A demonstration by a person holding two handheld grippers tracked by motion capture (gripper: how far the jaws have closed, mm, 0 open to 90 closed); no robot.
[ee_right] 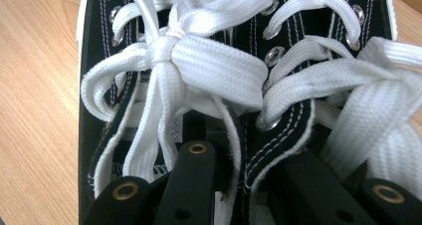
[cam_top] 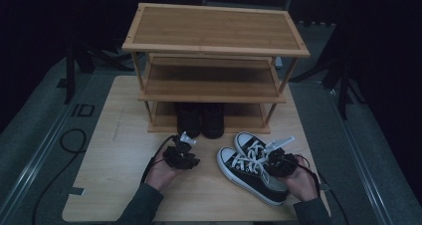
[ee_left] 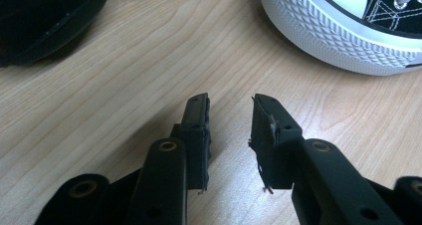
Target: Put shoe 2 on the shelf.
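- My right gripper [cam_top: 276,160]: at four o'clock on the table [cam_top: 114,185], jaws clamped on the inner side walls of the two sneakers, one jaw inside each shoe, so the pair is pinched together.
- Sneakers, pair [cam_top: 251,168], black canvas, white rubber toes, white laces [ee_right: 209,60]: lying side by side at four o'clock, toes toward the rack. I judge them light; canvas soft and yielding, sole stiff. Best hold is the collar edge by the eyelets, not the loose laces.
- My left gripper [ee_left: 229,135]: at seven o'clock, jaws apart with nothing between them, just above bare wood; a sneaker toe [ee_left: 343,33] lies ahead.
- Black shoes, pair [cam_top: 201,119]: twelve o'clock, on the bottom shelf.
- Bamboo rack [cam_top: 214,31]: three tiers, upper two bare.
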